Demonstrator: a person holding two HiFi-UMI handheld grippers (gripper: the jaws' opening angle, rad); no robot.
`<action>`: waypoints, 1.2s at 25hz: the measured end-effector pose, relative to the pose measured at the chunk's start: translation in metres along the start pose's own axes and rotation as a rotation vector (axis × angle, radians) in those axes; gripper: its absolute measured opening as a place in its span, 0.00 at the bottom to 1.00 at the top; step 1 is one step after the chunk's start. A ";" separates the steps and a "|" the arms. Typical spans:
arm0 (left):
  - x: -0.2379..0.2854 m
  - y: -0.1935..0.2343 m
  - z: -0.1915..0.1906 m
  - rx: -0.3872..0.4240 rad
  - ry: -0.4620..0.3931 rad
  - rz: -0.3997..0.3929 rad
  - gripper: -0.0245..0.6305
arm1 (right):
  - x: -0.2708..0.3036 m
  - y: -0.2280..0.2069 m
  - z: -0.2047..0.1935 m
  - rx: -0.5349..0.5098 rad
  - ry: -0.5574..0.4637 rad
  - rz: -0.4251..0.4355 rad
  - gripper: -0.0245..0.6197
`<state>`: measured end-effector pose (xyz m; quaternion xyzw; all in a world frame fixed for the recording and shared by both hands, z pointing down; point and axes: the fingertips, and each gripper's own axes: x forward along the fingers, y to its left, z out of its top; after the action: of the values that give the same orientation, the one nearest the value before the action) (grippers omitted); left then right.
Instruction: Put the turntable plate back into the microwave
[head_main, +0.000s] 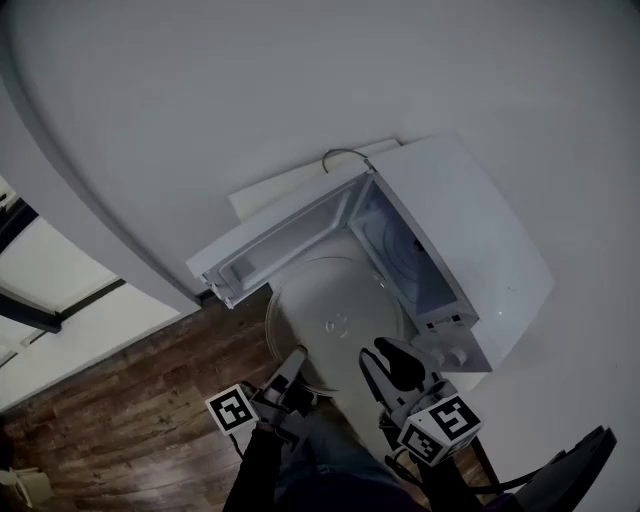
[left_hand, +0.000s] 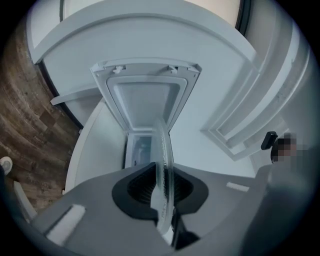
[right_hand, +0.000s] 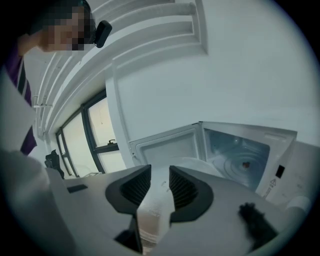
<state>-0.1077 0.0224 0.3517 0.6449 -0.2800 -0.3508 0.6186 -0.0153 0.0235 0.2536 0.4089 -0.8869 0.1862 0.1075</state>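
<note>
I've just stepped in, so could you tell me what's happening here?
A person works two handheld grippers. The left gripper clamps the rim of the glass turntable plate before the microwave, whose door stands open. The right gripper is open, jaws either side of the plate's edge. The plate is not yet inside.

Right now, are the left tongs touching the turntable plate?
Touching. In the left gripper view the left tongs pinch the rim of the turntable plate between both pads.
</note>
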 end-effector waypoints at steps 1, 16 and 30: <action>0.007 0.004 -0.001 0.010 0.016 0.002 0.09 | -0.004 -0.008 -0.004 0.011 0.002 -0.024 0.23; 0.109 0.063 0.014 -0.009 0.198 -0.011 0.09 | 0.013 -0.041 -0.051 0.058 0.078 -0.319 0.19; 0.175 0.069 0.006 -0.025 0.255 -0.093 0.09 | 0.025 -0.047 -0.093 0.107 0.113 -0.323 0.19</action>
<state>-0.0032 -0.1259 0.4022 0.6888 -0.1646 -0.2977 0.6402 0.0088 0.0172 0.3580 0.5402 -0.7909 0.2361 0.1637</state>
